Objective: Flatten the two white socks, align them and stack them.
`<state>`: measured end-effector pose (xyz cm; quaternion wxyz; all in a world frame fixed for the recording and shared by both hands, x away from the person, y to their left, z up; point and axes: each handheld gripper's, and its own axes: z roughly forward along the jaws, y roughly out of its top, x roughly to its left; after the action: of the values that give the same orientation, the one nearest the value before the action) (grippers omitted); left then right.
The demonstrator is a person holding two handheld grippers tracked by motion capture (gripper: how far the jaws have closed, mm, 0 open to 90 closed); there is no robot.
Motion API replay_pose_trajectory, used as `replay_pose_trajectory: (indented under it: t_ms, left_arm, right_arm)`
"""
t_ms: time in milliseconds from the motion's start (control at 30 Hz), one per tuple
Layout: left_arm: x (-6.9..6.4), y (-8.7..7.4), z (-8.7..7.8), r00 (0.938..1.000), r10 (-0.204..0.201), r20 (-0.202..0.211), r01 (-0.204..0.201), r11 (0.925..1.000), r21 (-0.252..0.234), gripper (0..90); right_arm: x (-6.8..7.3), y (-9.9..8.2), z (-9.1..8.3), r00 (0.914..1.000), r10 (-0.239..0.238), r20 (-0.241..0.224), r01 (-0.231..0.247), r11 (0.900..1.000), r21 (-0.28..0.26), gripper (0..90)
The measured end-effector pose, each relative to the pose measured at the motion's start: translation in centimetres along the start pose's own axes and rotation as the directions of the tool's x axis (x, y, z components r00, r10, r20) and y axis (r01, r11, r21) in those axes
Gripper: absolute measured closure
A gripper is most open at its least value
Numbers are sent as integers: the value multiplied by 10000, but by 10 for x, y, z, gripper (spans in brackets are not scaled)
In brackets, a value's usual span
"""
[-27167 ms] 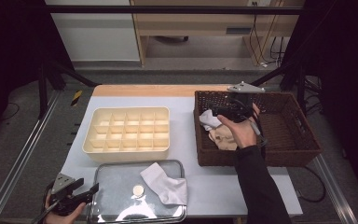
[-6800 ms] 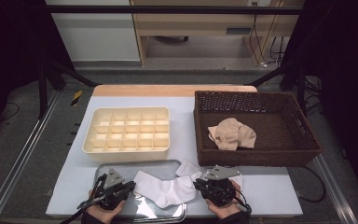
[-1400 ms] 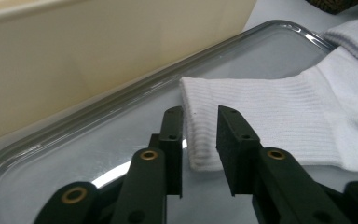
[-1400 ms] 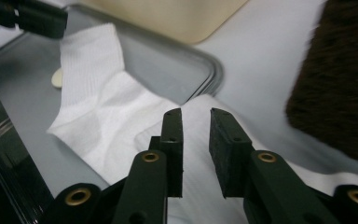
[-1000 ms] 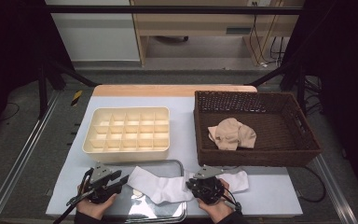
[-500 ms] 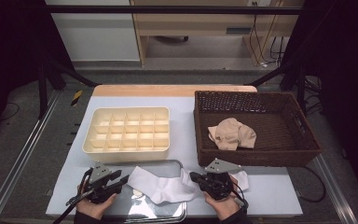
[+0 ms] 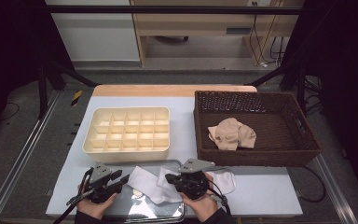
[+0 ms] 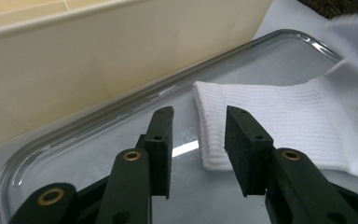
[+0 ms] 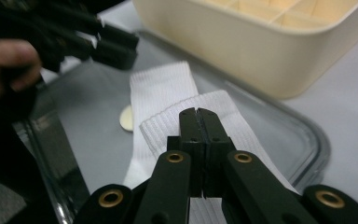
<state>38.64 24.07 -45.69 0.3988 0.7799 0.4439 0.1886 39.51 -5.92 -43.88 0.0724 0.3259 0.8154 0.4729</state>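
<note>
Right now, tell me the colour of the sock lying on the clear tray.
White, with a ribbed cuff. The sock shows best in the left gripper view.

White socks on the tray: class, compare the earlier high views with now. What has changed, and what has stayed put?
The right gripper, shut, has lifted off the socks, leaving one laid over the other. The left gripper stays at a cuff. Divided box and basket unmoved.

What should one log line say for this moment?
left gripper: open, at lower sock cuff | right gripper: shut, over upper sock | both socks: on tray
</note>
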Motion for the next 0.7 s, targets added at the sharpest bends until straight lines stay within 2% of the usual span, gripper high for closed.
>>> replay_pose_trajectory:
  t_ms: [33,167,200,233,333,367,400,433,467,533,567,600,633,700]
  left_arm:
    - [0,0,-1,10000,-38,-26,38,10000,-67,621]
    - [0,2,-4,9999,-161,31,161,9994,-293,619]
    - [0,3,-5,9998,-173,61,175,9993,-336,618]
    - [0,5,-7,9998,-134,110,139,9990,-424,615]
    - [-3,8,-10,9999,-76,147,83,9989,-468,604]
    - [-6,11,-13,9995,-31,304,48,9985,-542,598]
    - [-6,11,-13,9995,-31,304,48,9985,-542,596]
    - [-9,13,-15,9995,29,307,-12,9984,-563,596]
    - [-11,14,-16,9994,94,342,-73,9981,-613,596]
    - [-16,18,-18,9985,246,487,-214,9977,-645,597]
    - [-20,19,-19,9981,280,544,-242,9974,-683,599]
    - [-22,21,-20,9973,317,664,-269,9971,-713,602]
    - [-26,22,-20,9967,344,735,-289,9968,-742,602]
    - [-33,25,-21,9959,499,750,-441,9960,-778,602]
  right_arm:
    - [0,-5,9,9999,-40,119,36,9994,344,899]
    - [0,-11,17,9999,111,-16,-109,9972,739,880]
    - [0,-11,17,10000,63,-56,-59,9971,757,867]
    - [0,-9,14,9999,54,-117,-48,9985,547,832]
    - [-2,-6,7,9998,130,-140,-125,9993,344,819]
    - [-7,-3,-3,9998,176,40,-177,9998,79,804]
    - [-7,-3,-3,9998,176,40,-177,9998,79,804]
    - [-15,-2,-15,9989,212,407,-208,9997,-111,792]
    - [-15,-2,-15,9989,212,407,-208,9997,-111,792]
    - [-24,-3,-27,9961,301,834,-278,9992,-279,787]
    - [-28,-4,-34,9944,341,998,-306,9989,-361,784]
    - [-37,-6,-46,9894,463,1379,-412,9984,-394,782]
    - [-37,-6,-46,9894,463,1379,-412,9984,-394,782]
    - [-45,-10,-59,9821,489,1820,-427,9984,-380,779]
